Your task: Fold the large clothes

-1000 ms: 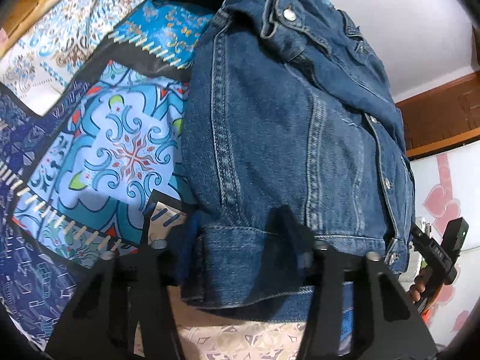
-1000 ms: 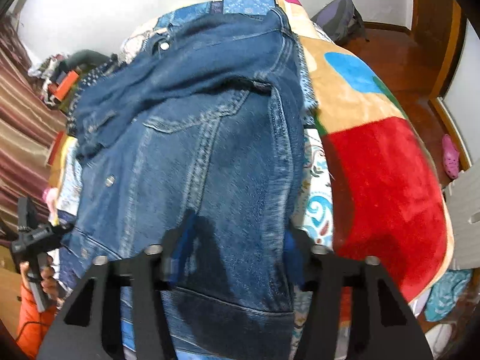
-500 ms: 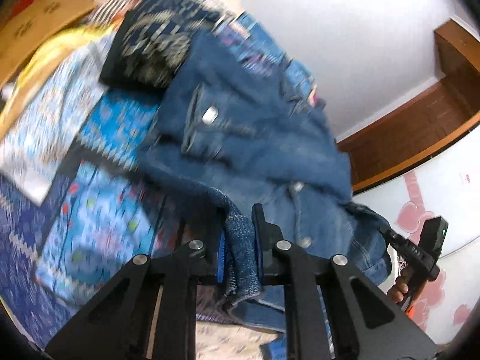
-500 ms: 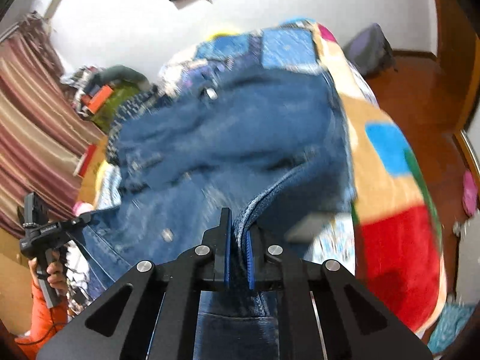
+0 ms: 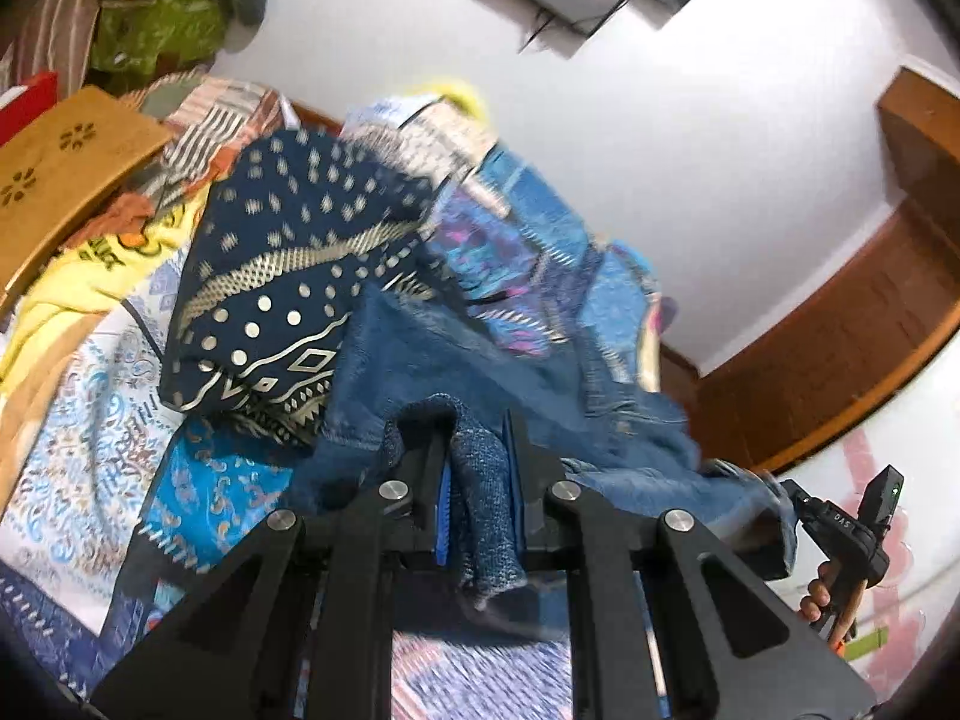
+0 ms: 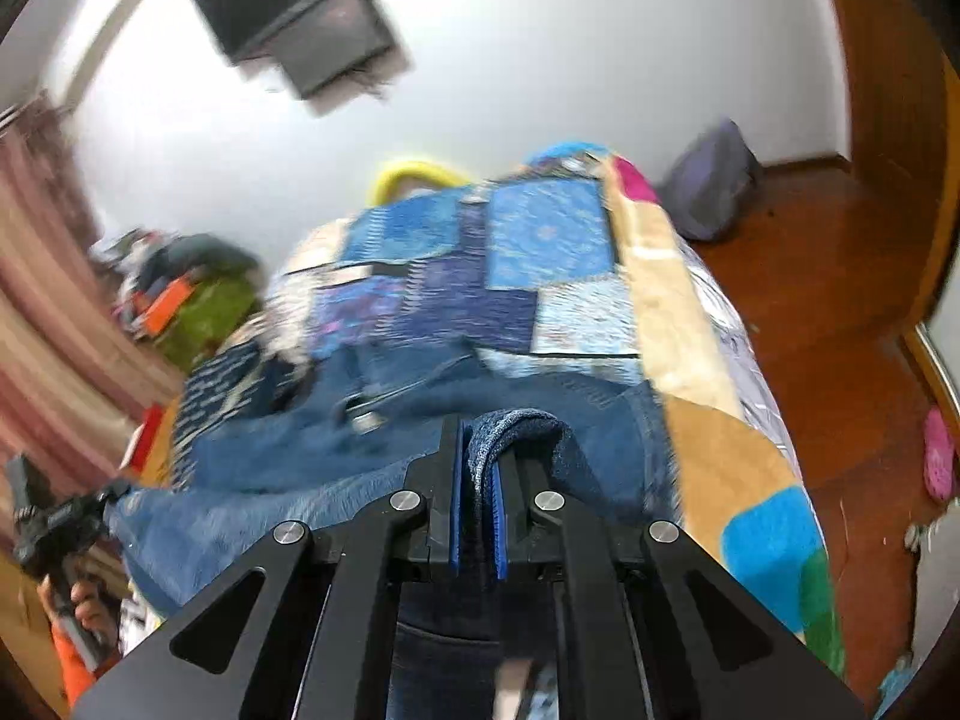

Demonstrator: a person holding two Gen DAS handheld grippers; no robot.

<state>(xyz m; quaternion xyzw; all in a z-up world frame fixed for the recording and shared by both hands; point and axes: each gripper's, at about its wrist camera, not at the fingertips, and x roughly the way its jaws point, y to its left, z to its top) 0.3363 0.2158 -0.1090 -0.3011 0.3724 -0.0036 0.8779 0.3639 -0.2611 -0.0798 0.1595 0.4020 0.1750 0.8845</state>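
Jacket [image 5: 480, 372] hem now lifted (both clamped).

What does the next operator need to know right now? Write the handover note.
Left tool: shut on the denim jacket, hem bunched between its pads.
Right tool: shut on the same jacket, at the hem's other end.
Jacket: near edge lifted, the rest lying on the patchwork bedspread.
Done: both hem grips taken.
Left: carry the hem over toward the collar, lay it flat, release, finish folding.
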